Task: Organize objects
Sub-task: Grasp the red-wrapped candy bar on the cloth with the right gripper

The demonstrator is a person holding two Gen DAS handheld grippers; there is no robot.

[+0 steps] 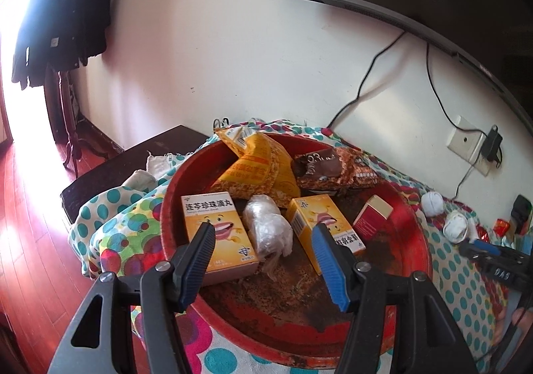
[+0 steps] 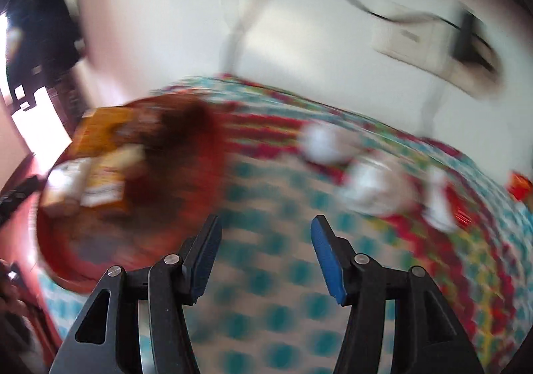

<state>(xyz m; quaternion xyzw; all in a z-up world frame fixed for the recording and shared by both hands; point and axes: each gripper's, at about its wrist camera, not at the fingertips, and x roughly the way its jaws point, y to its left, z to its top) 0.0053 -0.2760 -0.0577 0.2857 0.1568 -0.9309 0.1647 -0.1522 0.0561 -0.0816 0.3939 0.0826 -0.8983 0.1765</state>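
Visibly, wrapped bundle (image 1: 268, 224) lies lengthwise, near-to-far.

Daylight floods in from a window (image 1: 20, 24) at the far left of the left wrist view, blown out to white, with glare across the red wooden floor (image 1: 30, 194). The wall (image 1: 216, 57) is evenly lit and the red tray (image 1: 413, 234) is sharp. Straight lines bow at the fisheye edges and the corners go dark. The right wrist view is heavily motion-blurred: the polka-dot cloth (image 2: 273, 274) and wall socket (image 2: 413, 37) are smeared, only the right tongs (image 2: 266, 227) crisp.
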